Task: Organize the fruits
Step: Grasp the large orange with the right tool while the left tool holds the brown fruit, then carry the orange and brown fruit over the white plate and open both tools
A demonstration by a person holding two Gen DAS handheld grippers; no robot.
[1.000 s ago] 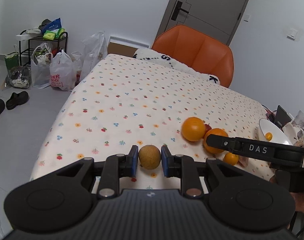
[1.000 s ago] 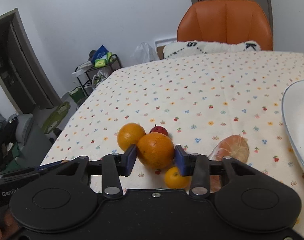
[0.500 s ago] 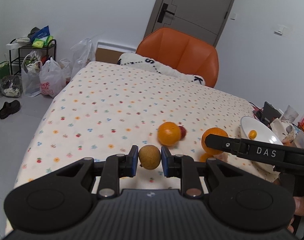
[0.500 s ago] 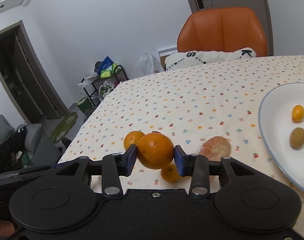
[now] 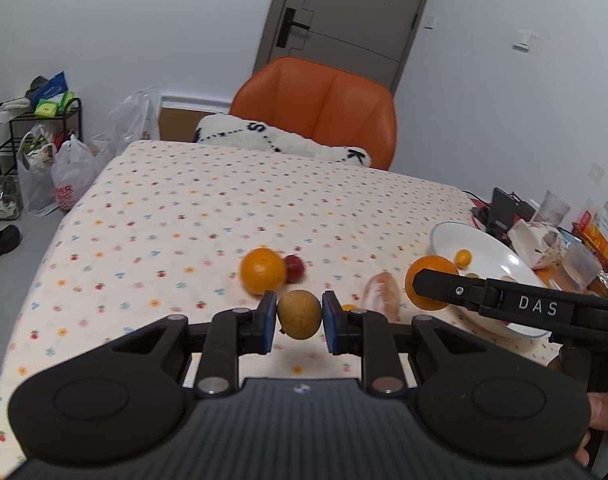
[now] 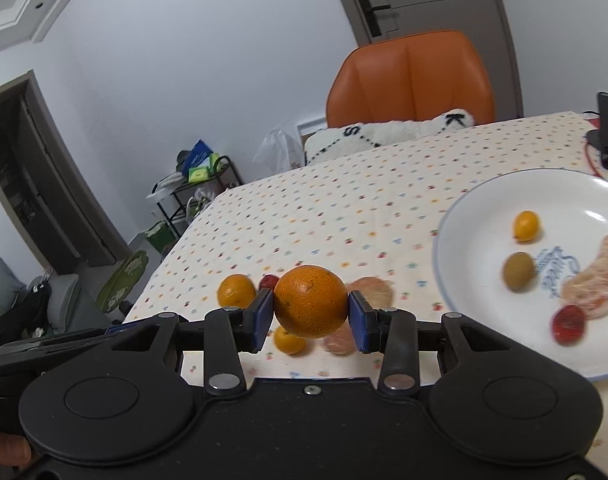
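A brown fruit (image 5: 299, 314) is gripped between the blue pads of the left tool (image 5: 298, 317), held clear above the desk (image 5: 184, 216) near its near edge. An orange (image 6: 310, 301) is clamped in the right tool (image 6: 309, 312), likewise lifted off the cloth, just left of the plate (image 6: 483, 208).

On the plate, which sits toward the desk's right edge, a kumquat (image 6: 526, 225), a green fruit (image 6: 518, 271), a pomelo piece (image 6: 595, 276) and a strawberry (image 6: 568, 323) are seen, lying apart from one another.

Left on the cloth near the near edge are a second orange (image 6: 236, 291) with a small red fruit (image 6: 268, 281) touching it, a small orange fruit (image 6: 289, 340) and another pomelo piece (image 6: 373, 290).

In the left view the right tool's arm, marked DAS, is reached across in front of the plate. Part of a hand (image 5: 603, 412) is visible at the right edge, behind that tool.
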